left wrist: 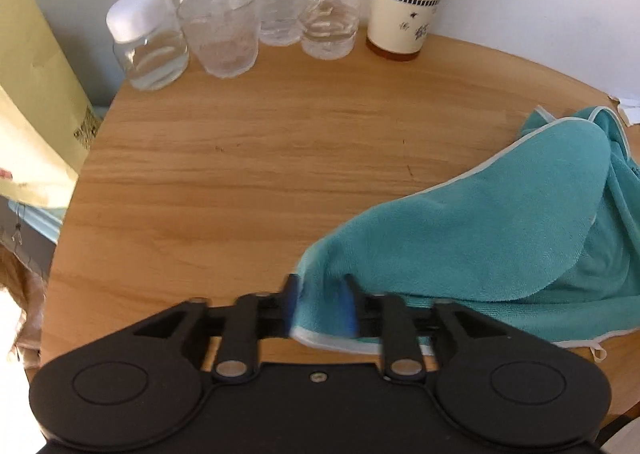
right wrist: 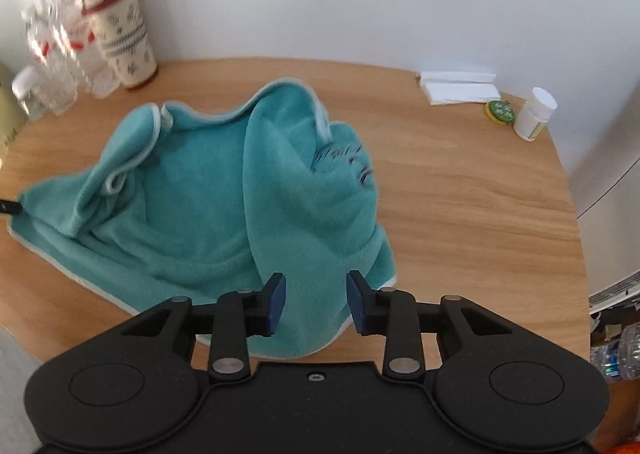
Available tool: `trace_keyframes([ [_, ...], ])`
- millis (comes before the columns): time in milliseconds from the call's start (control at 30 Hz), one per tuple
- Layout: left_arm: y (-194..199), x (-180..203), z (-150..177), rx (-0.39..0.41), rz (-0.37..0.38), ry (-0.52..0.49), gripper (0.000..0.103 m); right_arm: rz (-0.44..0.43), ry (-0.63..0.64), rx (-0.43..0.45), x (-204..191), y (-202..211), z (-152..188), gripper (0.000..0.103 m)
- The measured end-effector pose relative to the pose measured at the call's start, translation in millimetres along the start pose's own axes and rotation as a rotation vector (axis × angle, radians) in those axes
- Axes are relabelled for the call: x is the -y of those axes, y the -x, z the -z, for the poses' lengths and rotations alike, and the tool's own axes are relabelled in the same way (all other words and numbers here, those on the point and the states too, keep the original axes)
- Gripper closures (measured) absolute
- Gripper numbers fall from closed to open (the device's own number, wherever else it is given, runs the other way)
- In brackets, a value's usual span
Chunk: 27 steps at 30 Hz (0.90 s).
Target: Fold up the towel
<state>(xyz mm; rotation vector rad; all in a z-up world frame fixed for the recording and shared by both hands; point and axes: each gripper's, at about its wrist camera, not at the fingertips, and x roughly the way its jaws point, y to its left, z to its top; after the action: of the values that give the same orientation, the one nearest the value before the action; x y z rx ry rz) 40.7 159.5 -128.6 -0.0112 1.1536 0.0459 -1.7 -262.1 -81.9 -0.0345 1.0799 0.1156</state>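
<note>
Wooden tabletop [right wrist: 460, 189] carrying crumpled teal towel [right wrist: 192, 205], lying mid-surface. Left tool [left wrist: 320, 304] pinching towel corner at white hem. Right tool [right wrist: 316, 300] spread, hovering over near edge. Towel looking soft, light, floppy; gripping at hemmed corners seeming best.

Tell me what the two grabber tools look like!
Both look alike. The left gripper and right gripper are matte black plastic, each with two round discs on a wide body, silver screws on hinged link bars, and two fingers tipped with blue pads. No cables, sleeves or hands show.
</note>
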Motion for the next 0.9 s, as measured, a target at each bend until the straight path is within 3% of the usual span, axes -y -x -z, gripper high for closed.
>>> trace_keyframes([
  [200,7,19,-16,0.072,0.047,-0.119,0.054,0.051,0.057,0.091,25,-13,-18,0.065],
  [233,8,27,-19,0.087,0.068,-0.146,0.049,0.05,0.069,0.104,27,-18,-21,0.065],
  [400,7,71,-40,0.132,0.199,-0.3,0.048,0.012,0.235,0.156,28,-57,-63,0.065],
  [567,-11,124,-51,0.099,0.291,-0.481,0.048,-0.055,0.416,0.124,5,-99,-87,0.065],
  [700,-27,149,-55,0.09,0.285,-0.541,0.049,-0.095,0.453,0.092,-2,-123,-93,0.067],
  [767,-36,153,-56,0.068,0.302,-0.522,0.05,-0.108,0.446,0.075,-2,-134,-94,0.081],
  [867,-45,155,-59,0.054,0.334,-0.478,0.068,-0.14,0.41,0.078,2,-140,-92,0.085],
  [900,-47,155,-60,0.054,0.336,-0.475,0.074,-0.152,0.401,0.086,2,-140,-91,0.096],
])
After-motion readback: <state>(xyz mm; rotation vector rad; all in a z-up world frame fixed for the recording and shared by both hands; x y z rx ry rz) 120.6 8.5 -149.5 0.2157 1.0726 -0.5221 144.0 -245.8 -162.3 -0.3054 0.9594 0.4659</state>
